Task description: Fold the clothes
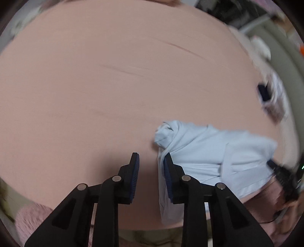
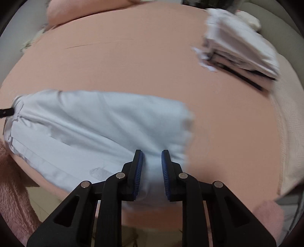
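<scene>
A pale blue garment (image 2: 91, 125) lies partly folded on the pink sheet (image 2: 133, 62). It also shows in the left wrist view (image 1: 212, 152), with a bunched end at its far left. My left gripper (image 1: 151, 157) is open; its right finger (image 1: 169, 171) touches the garment's edge, and bare sheet lies between the jaws. My right gripper (image 2: 151, 154) is open over the garment's near right end, with the cloth between the jaws. The right gripper's tip (image 1: 281, 174) shows at the garment's right end in the left view.
A stack of folded white and striped clothes (image 2: 239, 47) lies at the far right of the sheet. A fuzzy pink blanket (image 2: 11, 190) hangs at the near left edge. A pink pillow (image 2: 85, 9) sits at the far edge.
</scene>
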